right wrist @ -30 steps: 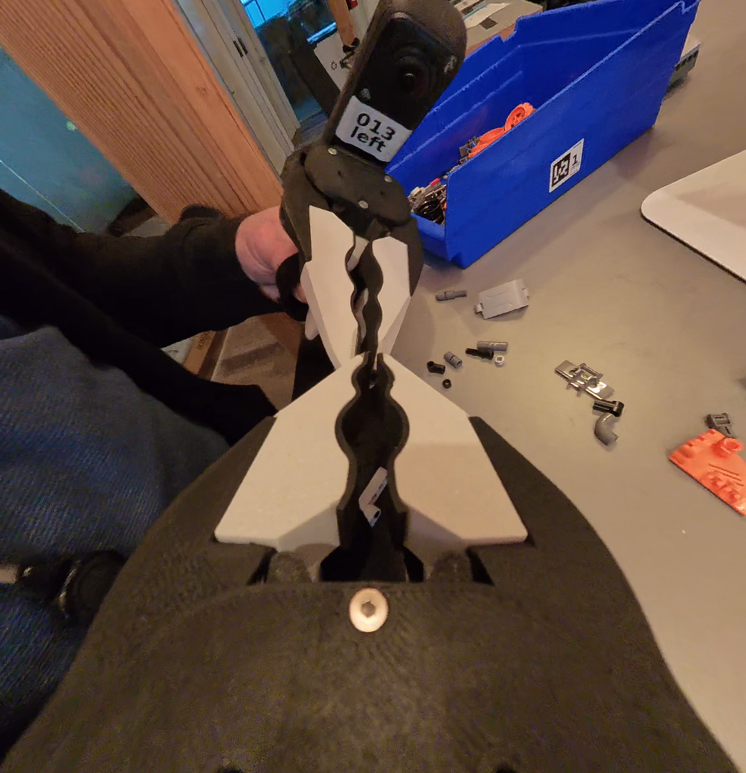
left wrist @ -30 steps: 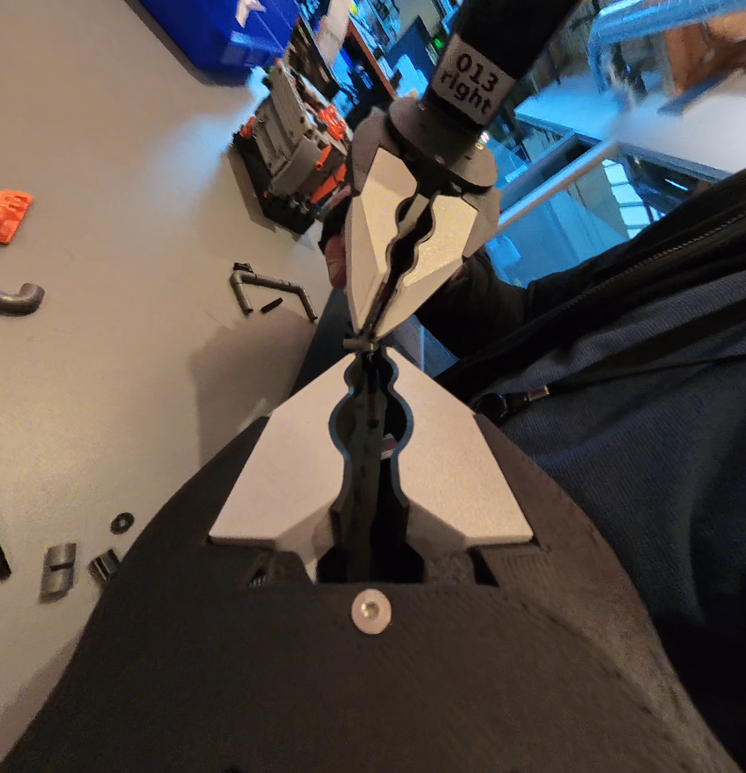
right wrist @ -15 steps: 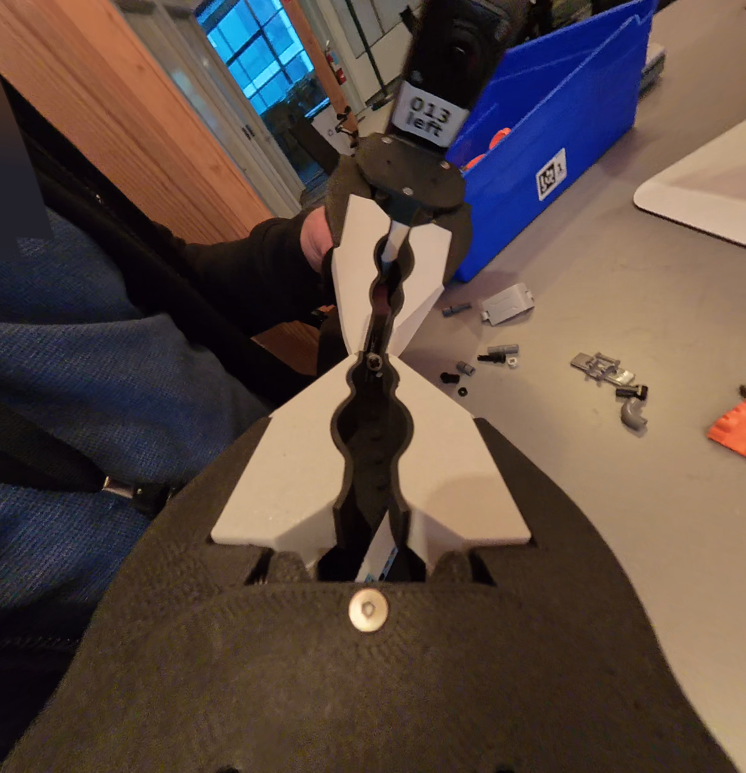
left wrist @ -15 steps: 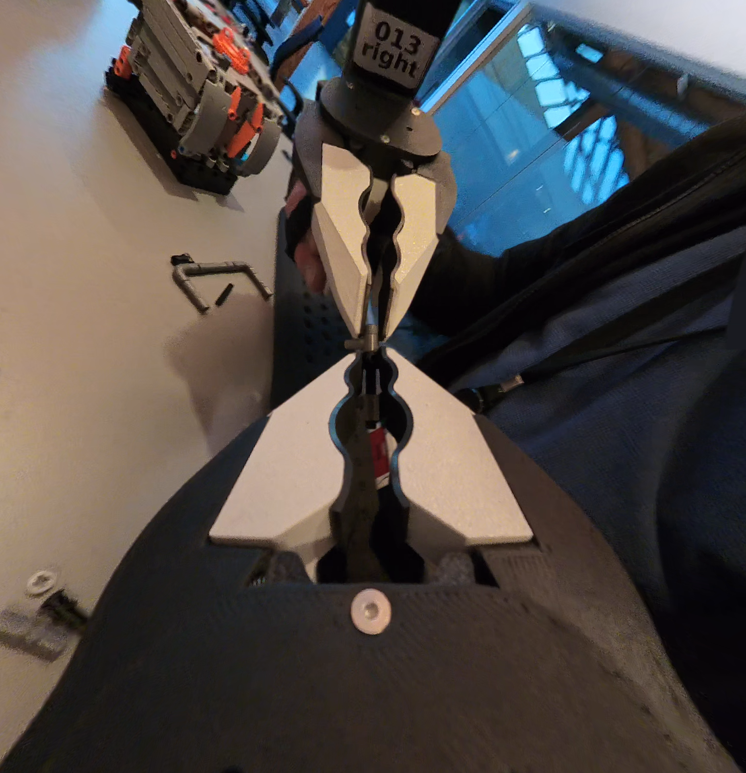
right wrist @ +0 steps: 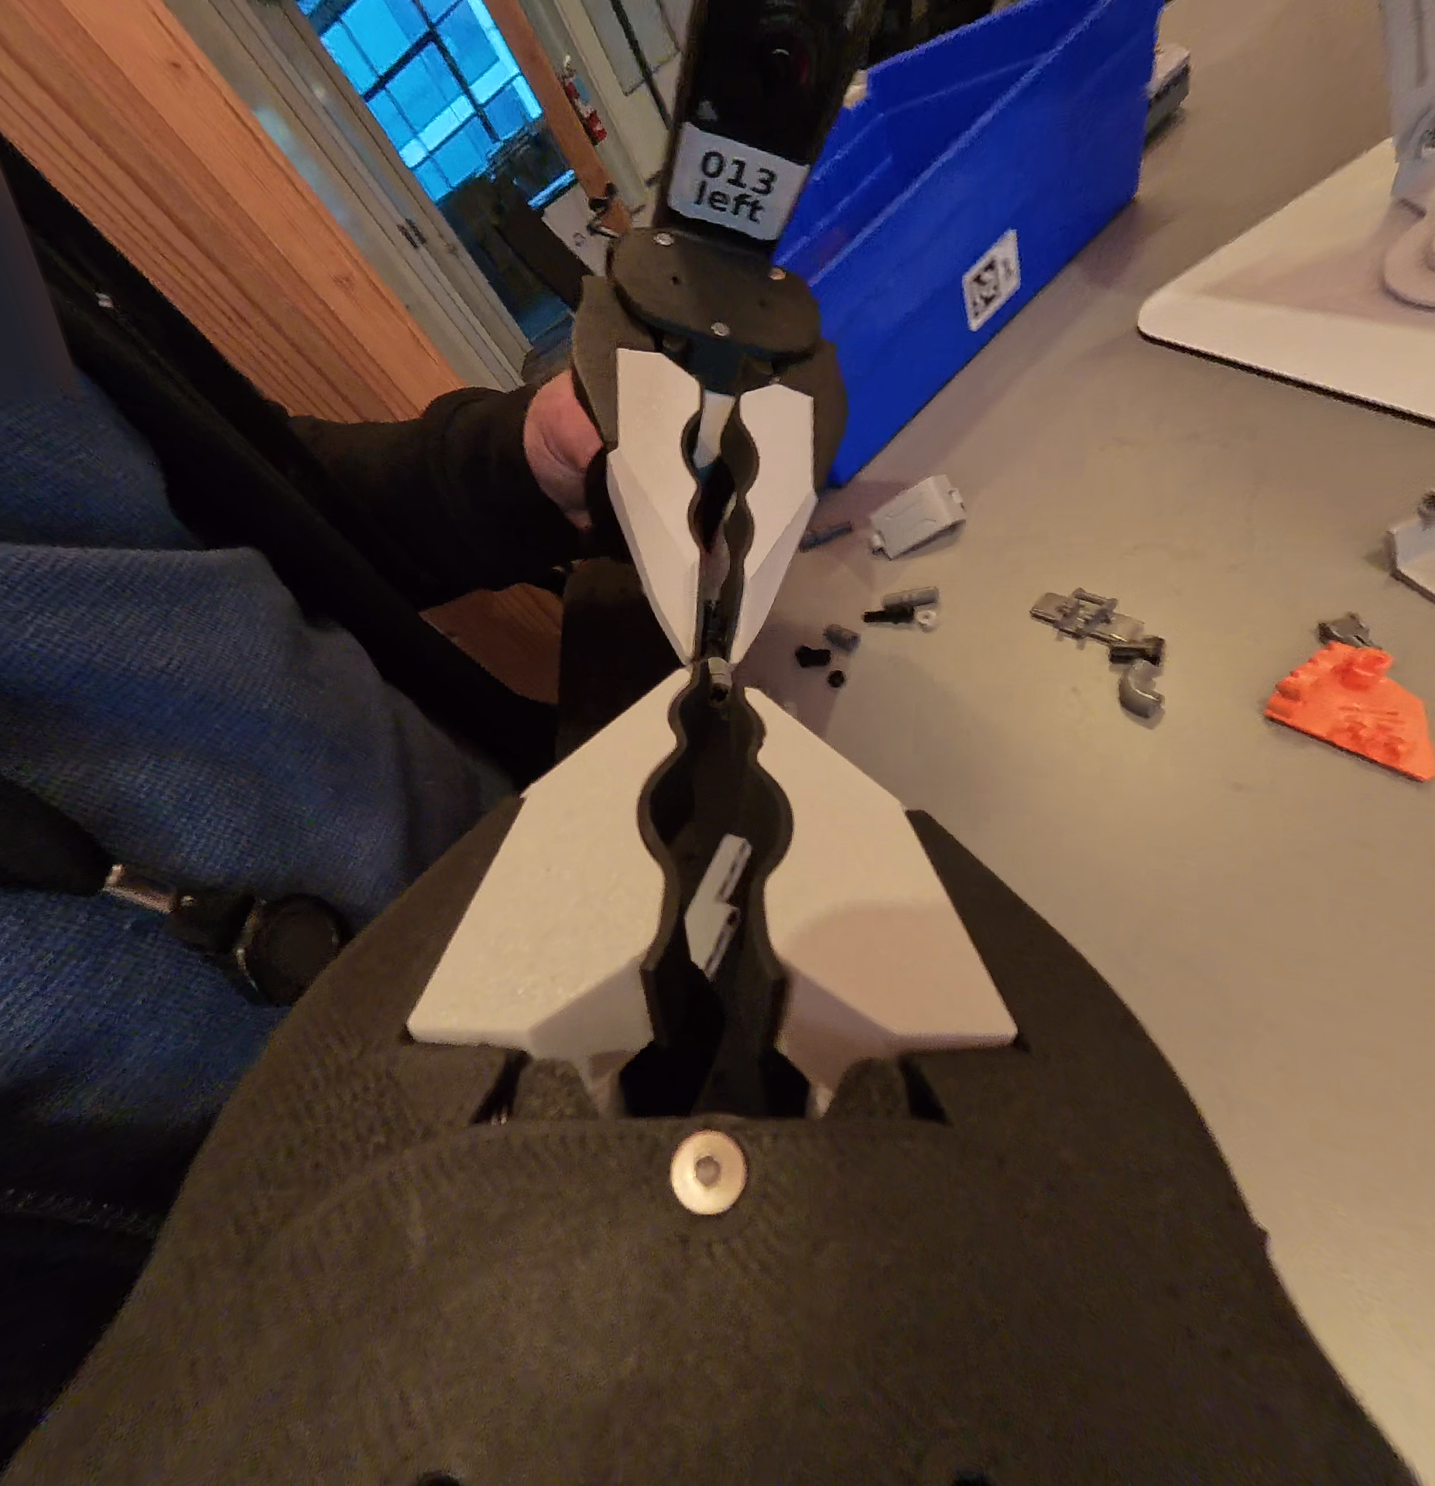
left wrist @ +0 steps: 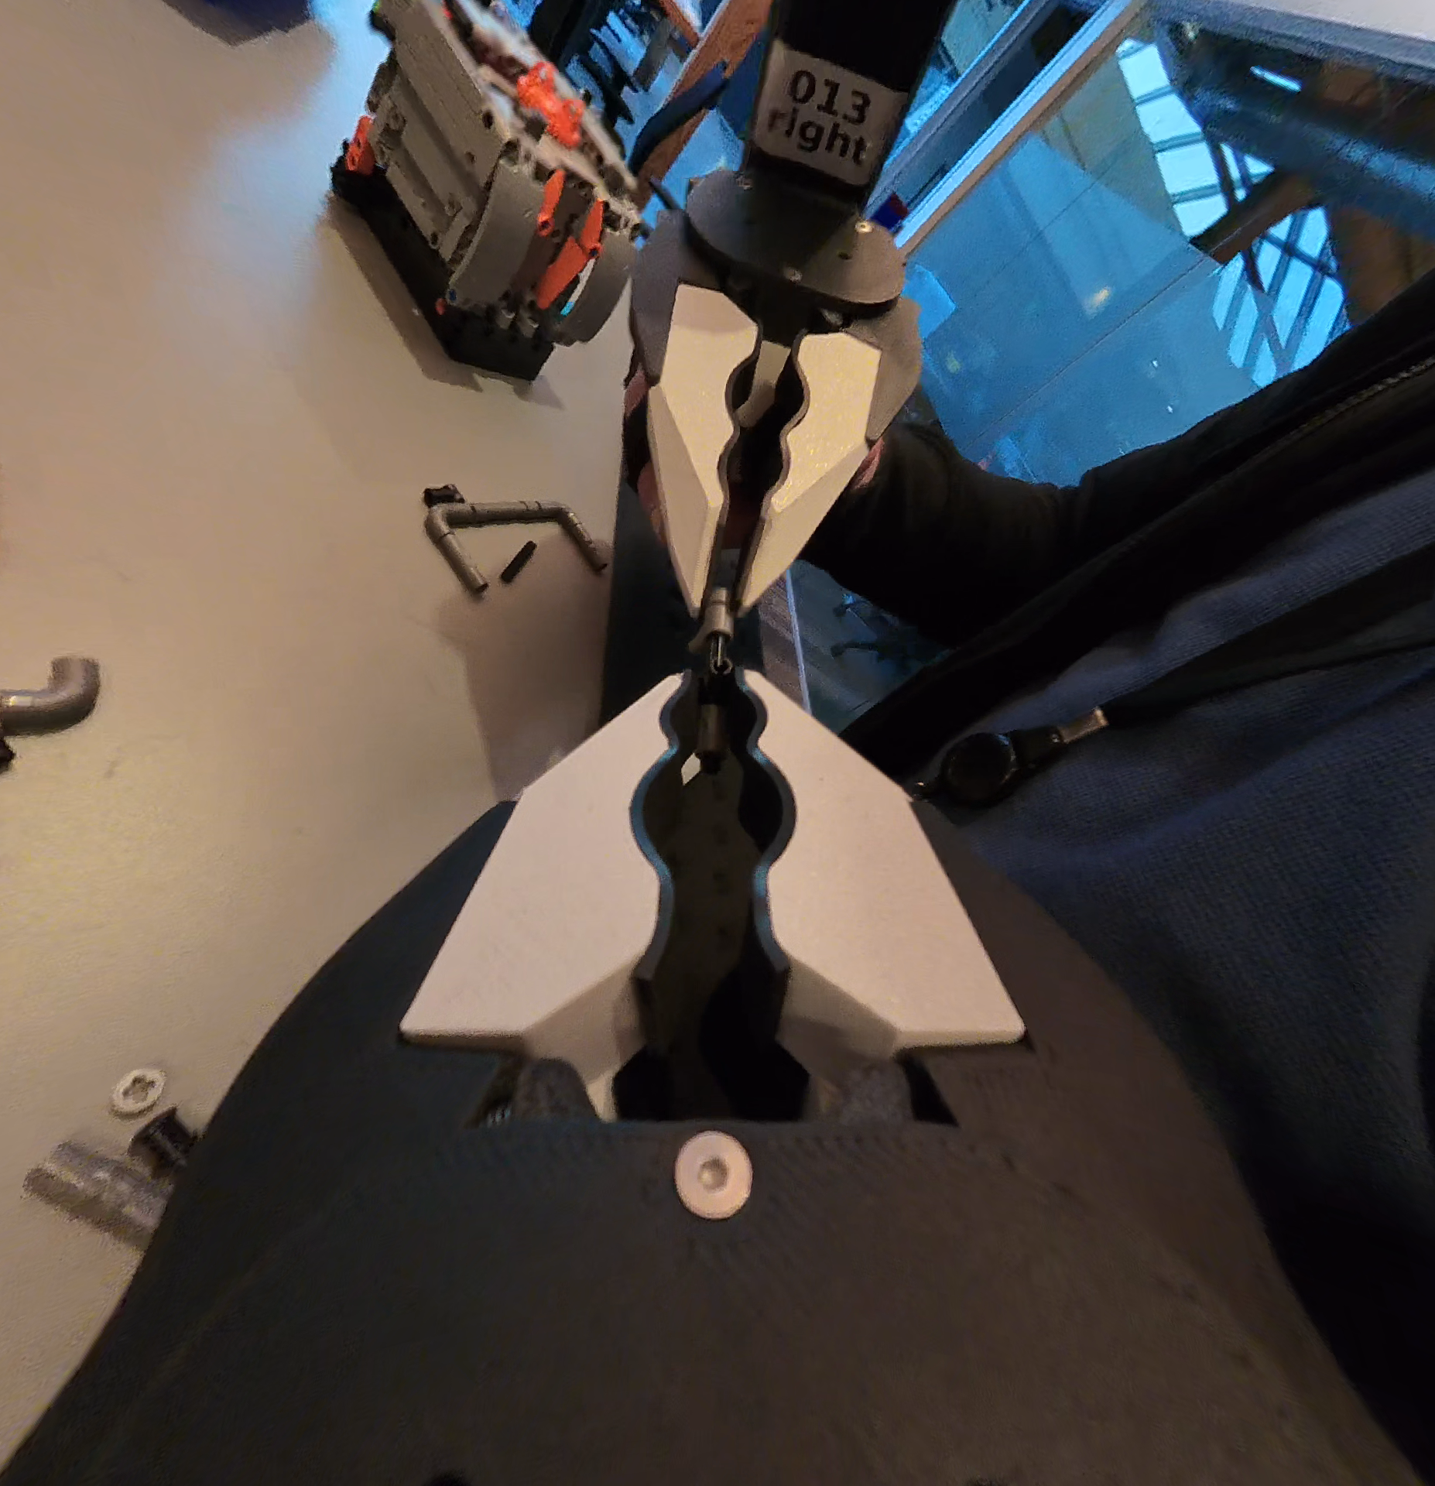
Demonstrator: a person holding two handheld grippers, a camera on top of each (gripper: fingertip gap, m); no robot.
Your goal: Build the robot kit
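- You are holding the left gripper (left wrist: 711, 693) closed on a small black pin (left wrist: 710, 728), off the near edge of the table (left wrist: 216, 643), above your lap.
- You are pointing the right gripper (right wrist: 715, 674) straight at it, tip to tip, closed on a small grey sleeve (left wrist: 718, 601).
- Pin and sleeve are lying along one line, touching or nearly so; I cannot tell which.
- Loose grey pieces (right wrist: 1100, 627), an orange plate (right wrist: 1349, 716) and a blue bin (right wrist: 980, 185) are sitting on the table to your right.
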